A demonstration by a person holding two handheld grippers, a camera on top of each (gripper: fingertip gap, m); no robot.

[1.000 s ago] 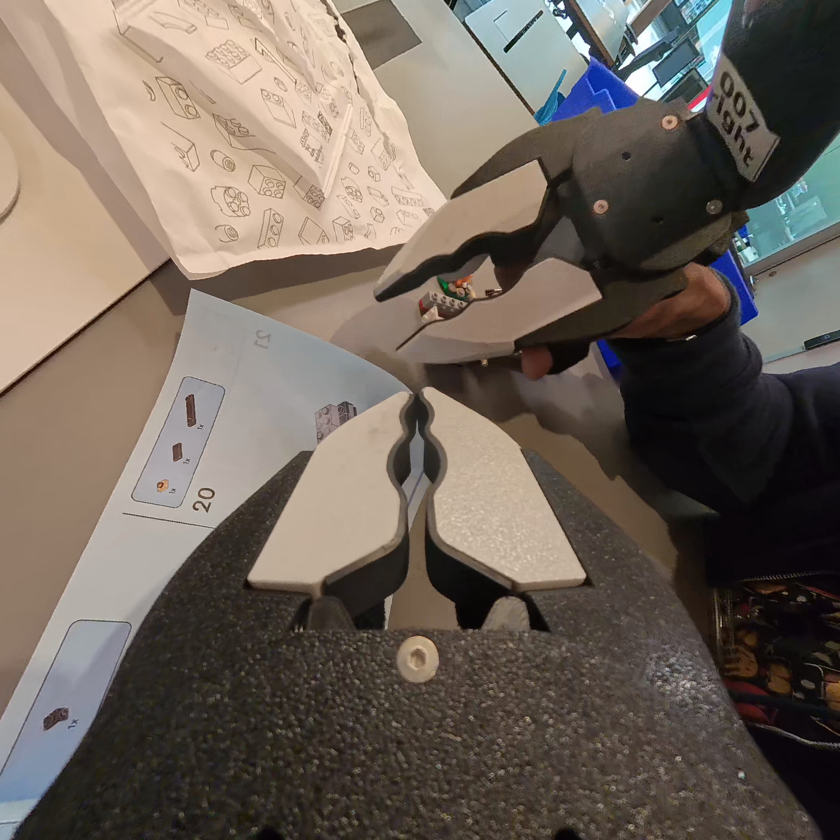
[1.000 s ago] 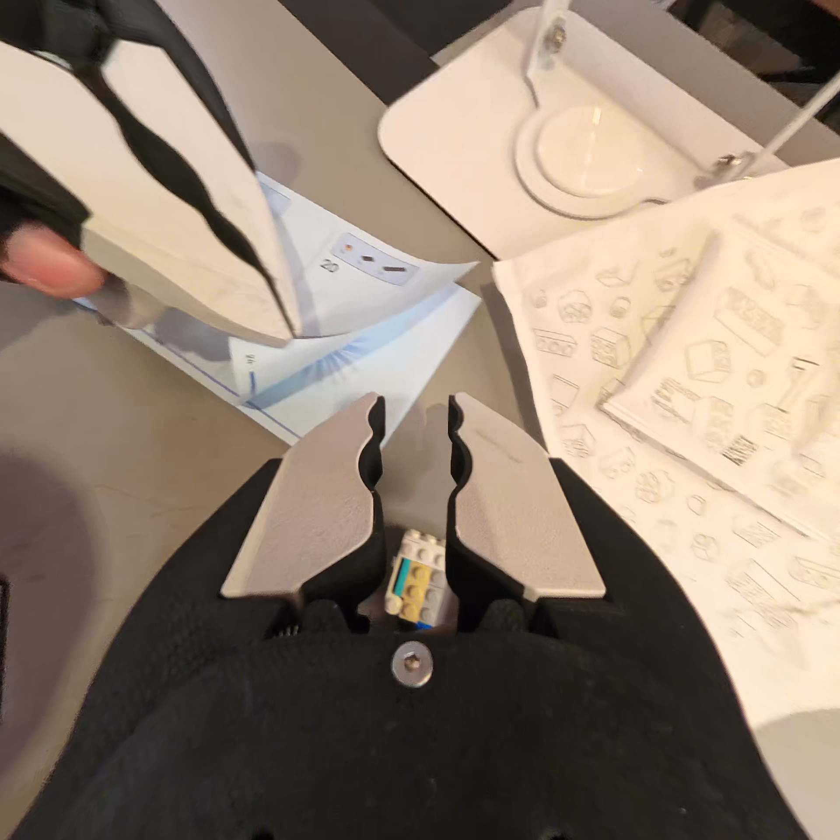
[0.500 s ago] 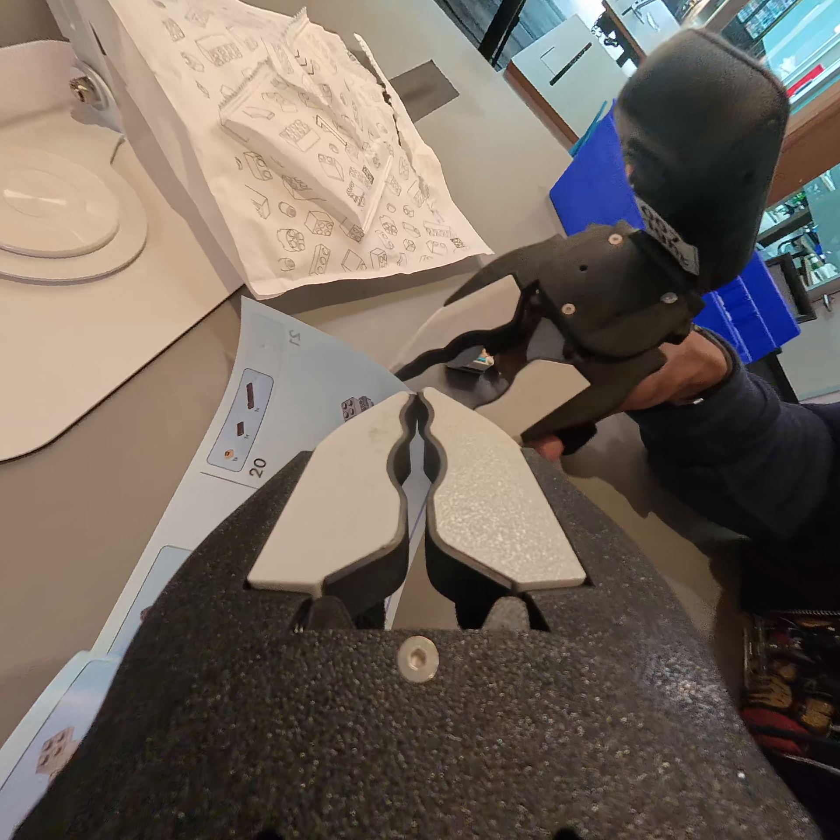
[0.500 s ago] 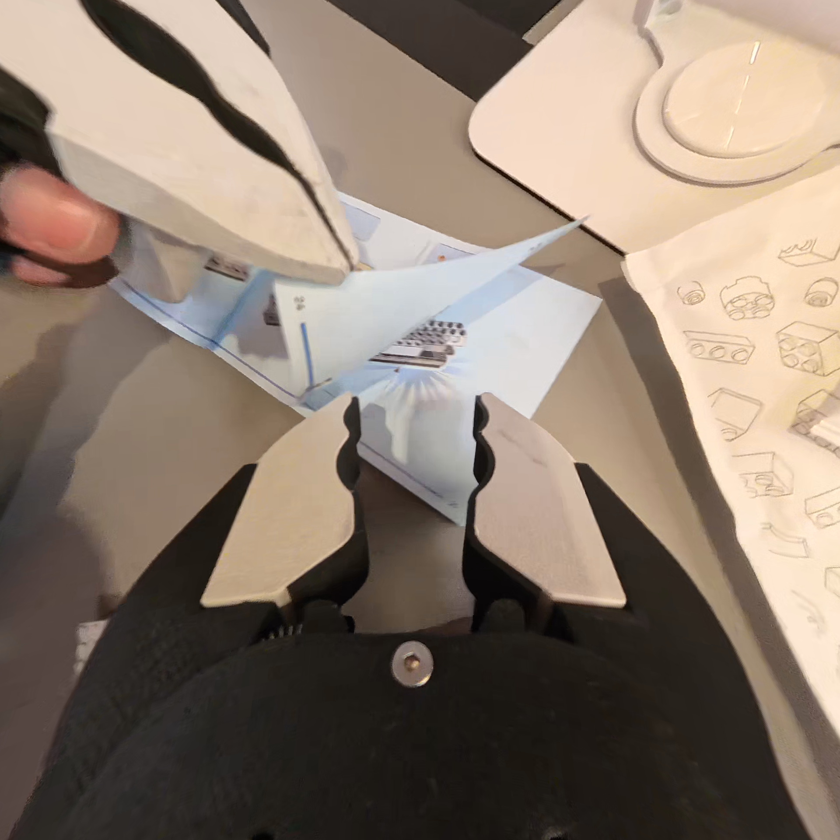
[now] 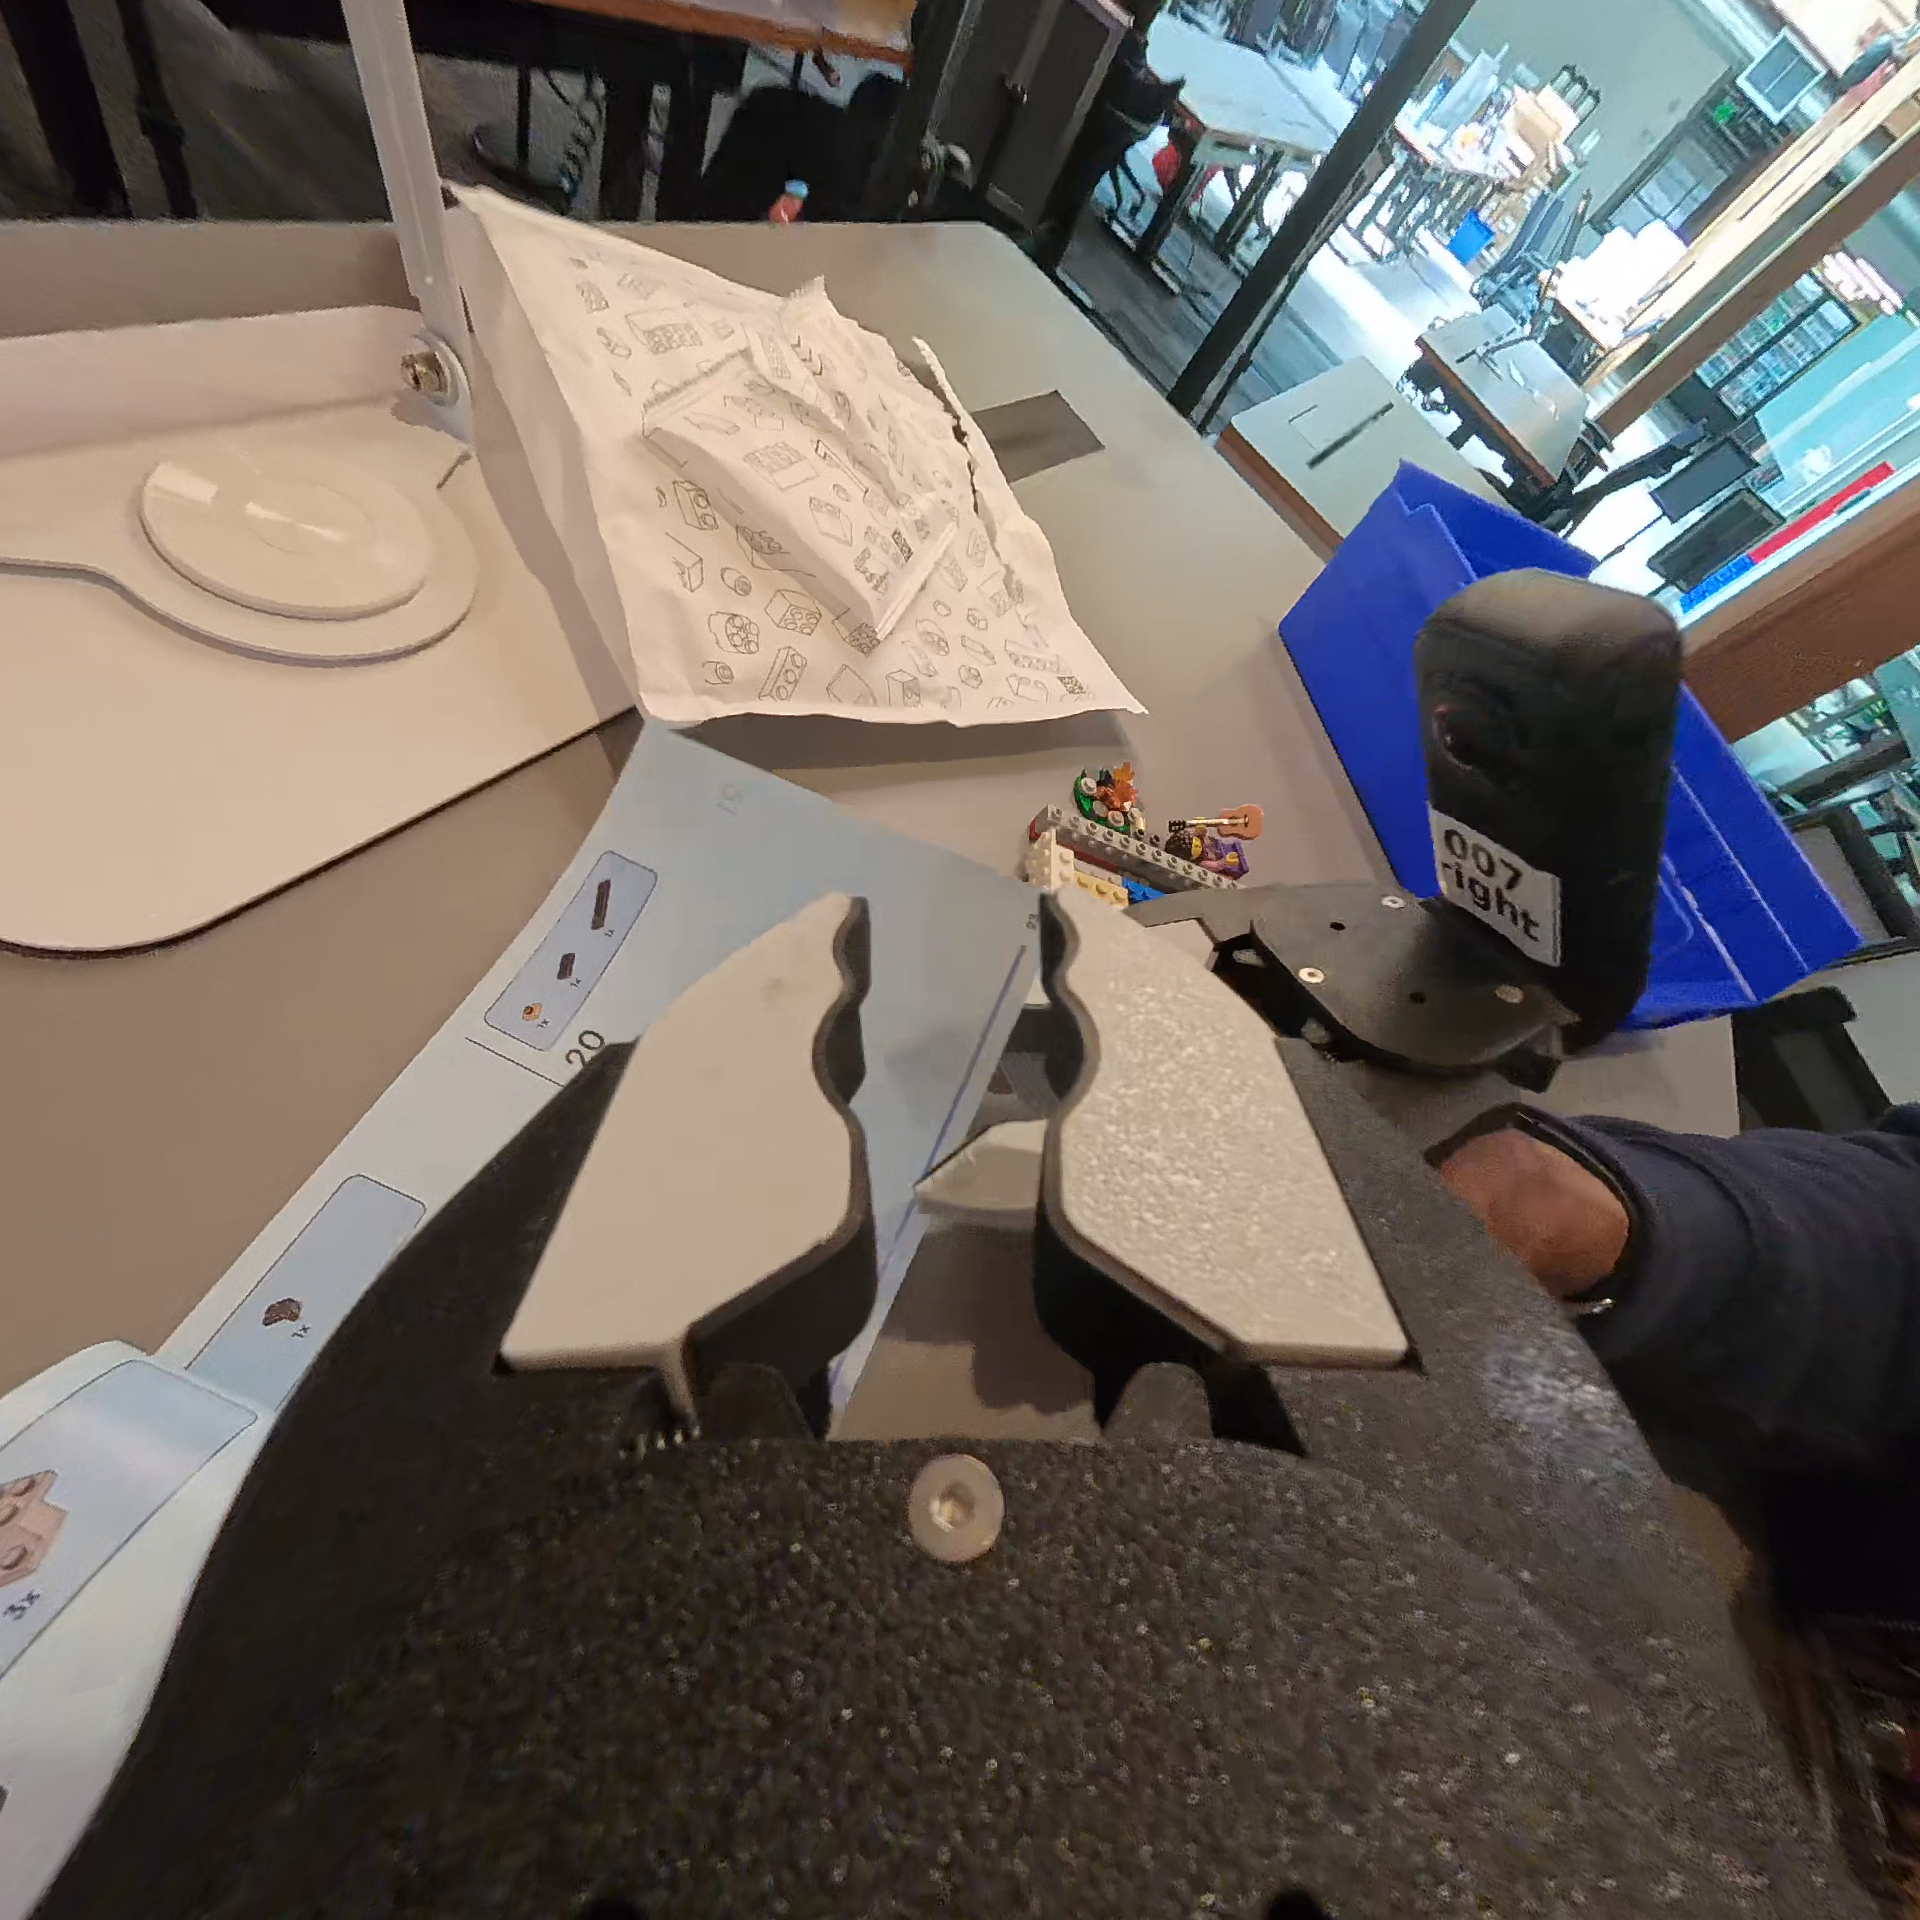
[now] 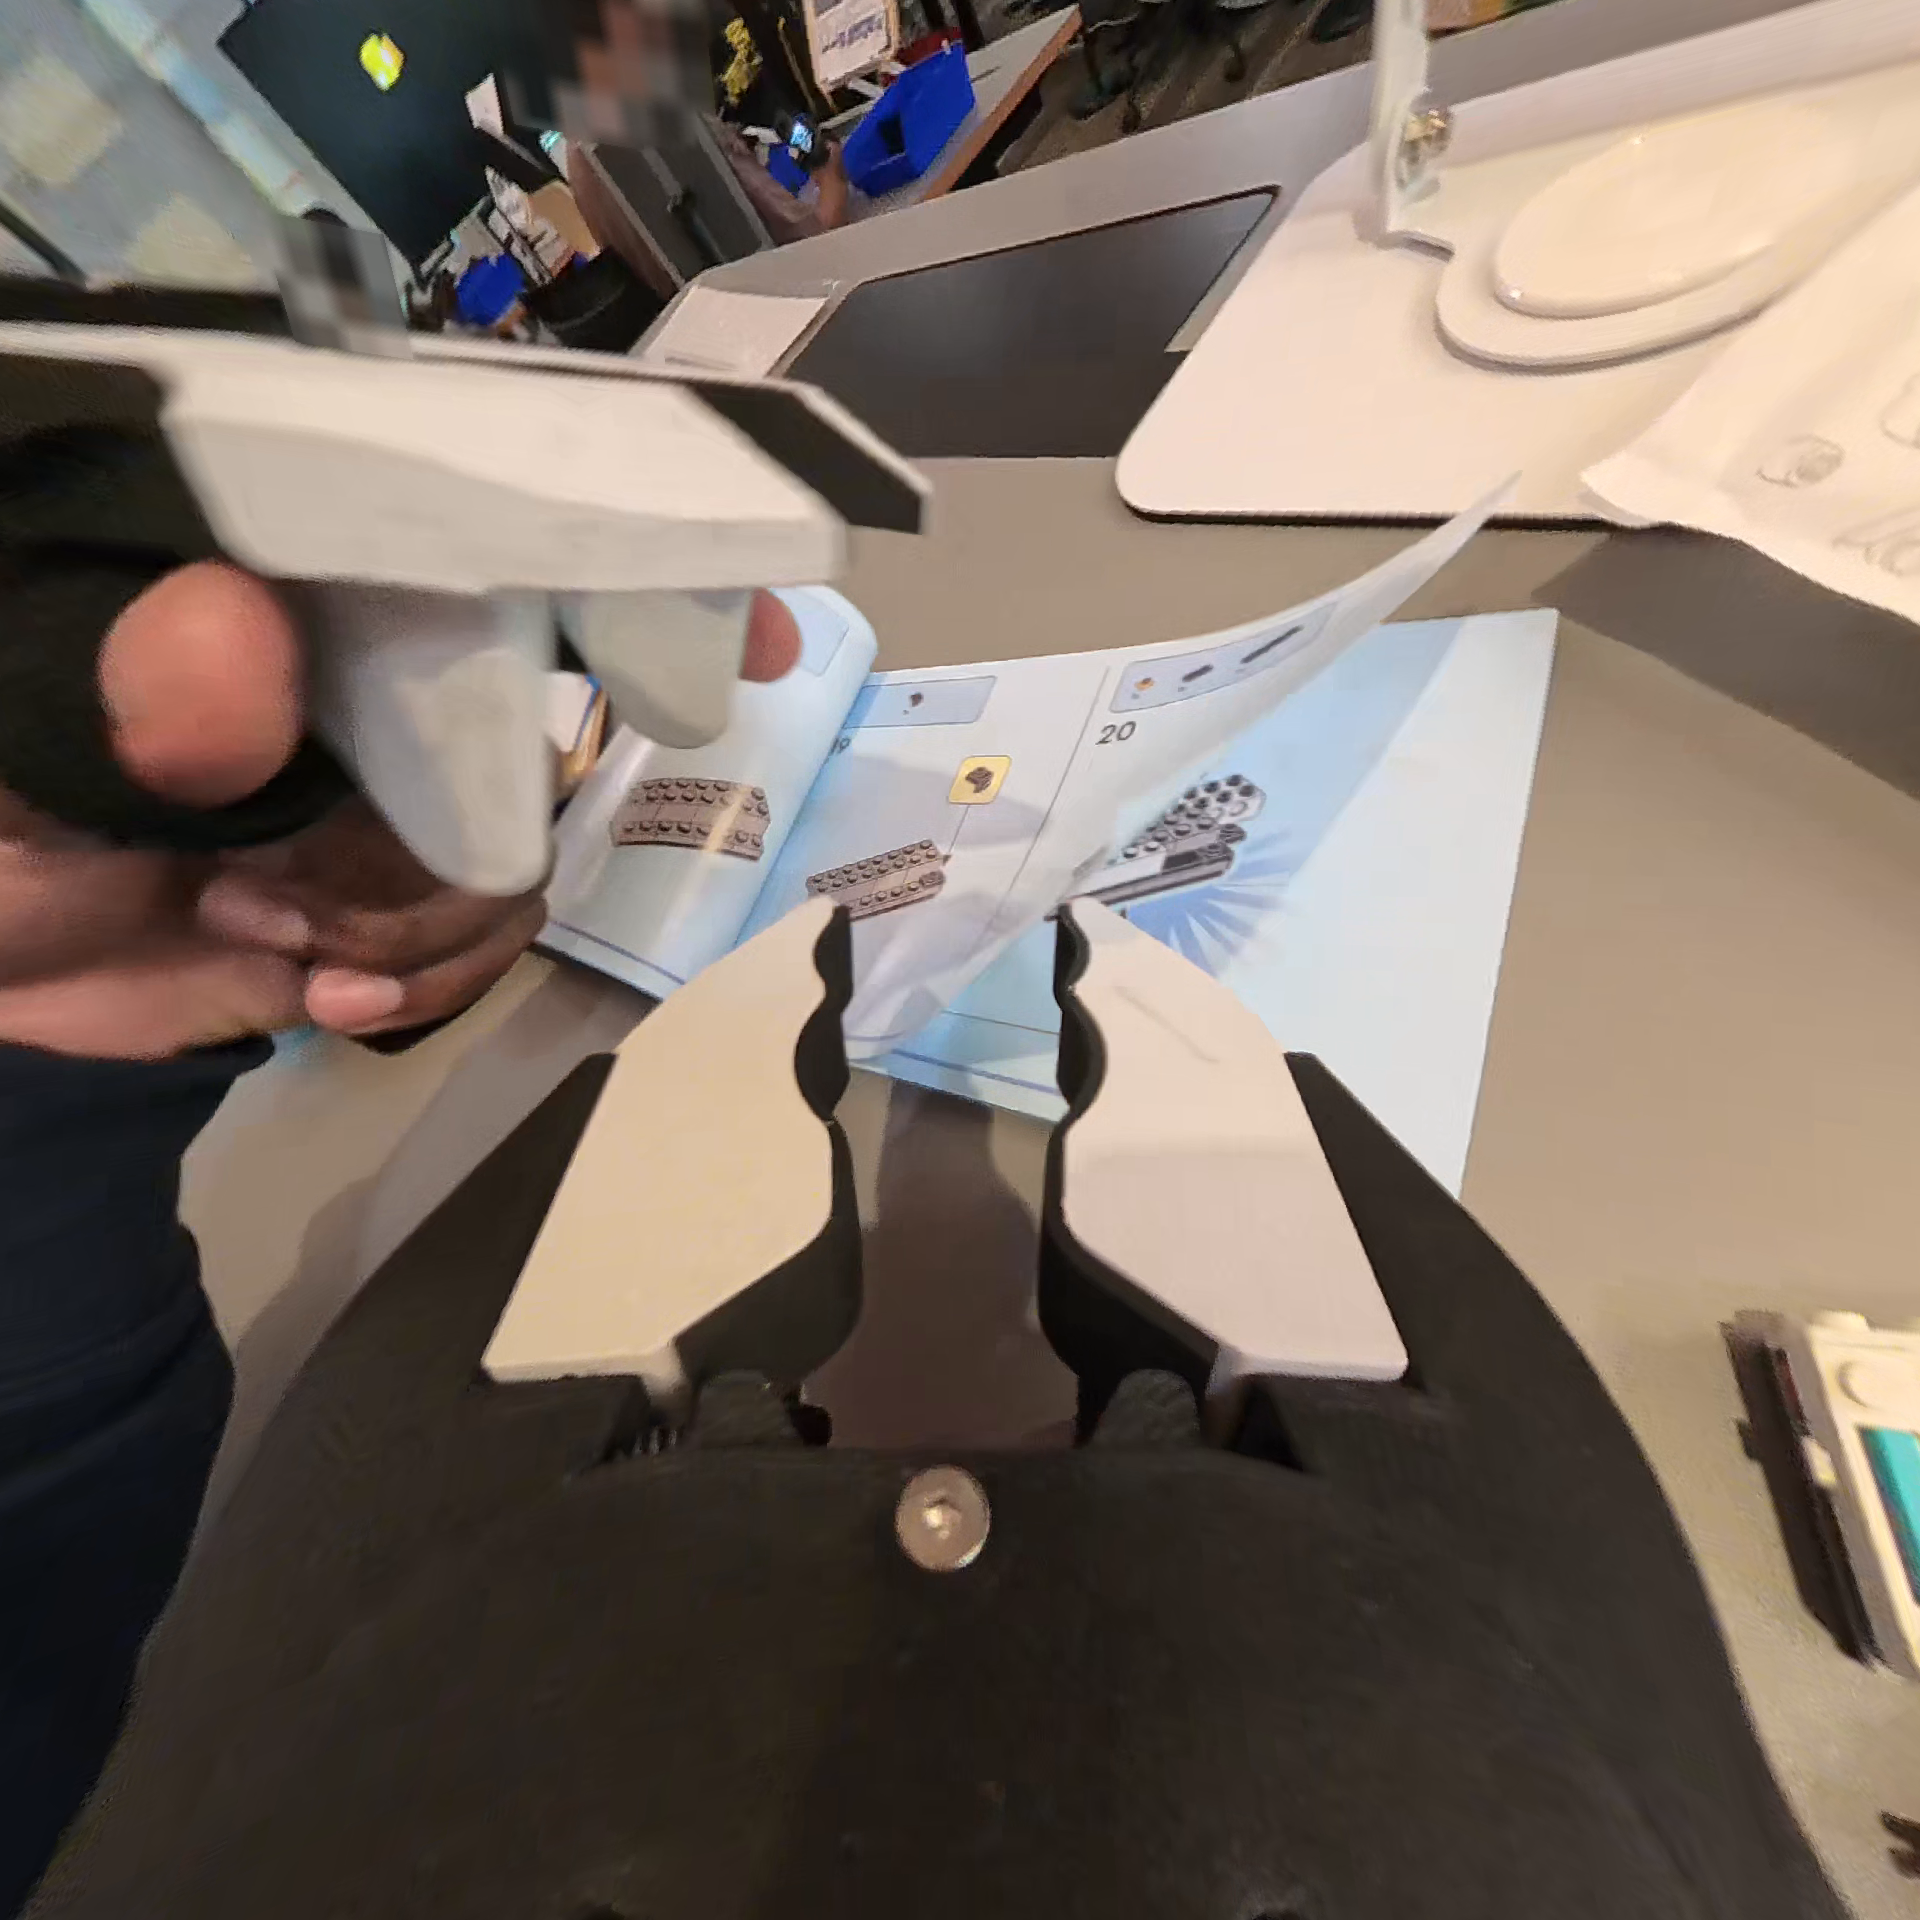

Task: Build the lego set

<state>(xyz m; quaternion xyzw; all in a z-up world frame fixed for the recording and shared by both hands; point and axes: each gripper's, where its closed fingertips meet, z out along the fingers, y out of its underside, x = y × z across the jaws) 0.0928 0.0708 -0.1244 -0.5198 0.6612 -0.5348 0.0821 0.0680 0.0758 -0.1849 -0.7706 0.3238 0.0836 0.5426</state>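
From the left wrist view, the left gripper (image 5: pixel 951 935) has its fingers spread, and the curled page of a pale blue instruction booklet (image 5: pixel 727 883) rises in the gap between them; neither pad presses on the paper, so nothing is gripped. Just past the fingertips stands a small brick model (image 5: pixel 1132 862) on the grey table (image 5: pixel 1174 582), with the right gripper (image 5: pixel 1382 966) low beside it, its fingers hidden behind the left one. Farther back lie a white paper bag printed with brick outlines (image 5: pixel 810 551), a white lamp base (image 5: pixel 260 540) and a blue bin (image 5: pixel 1382 665). From the right wrist view, the right gripper (image 6: pixel 951 925) is likewise spread and bare, its tips hovering over the lifted page (image 6: pixel 1195 748) of the open booklet, near the paper but not pinching it. The left gripper (image 6: pixel 540 468) sits blurred at upper left, held by a hand (image 6: pixel 260 914). As to progress, the model looks partly built and the booklet lies open mid-way with one leaf standing up, neither flat nor turned over. Hard to make out: the blurred left gripper hides the booklet's left side, the lifted leaf hides part of the page beneath, and a dark-and-white object (image 6: pixel 1849 1475) is cut off at the right edge.
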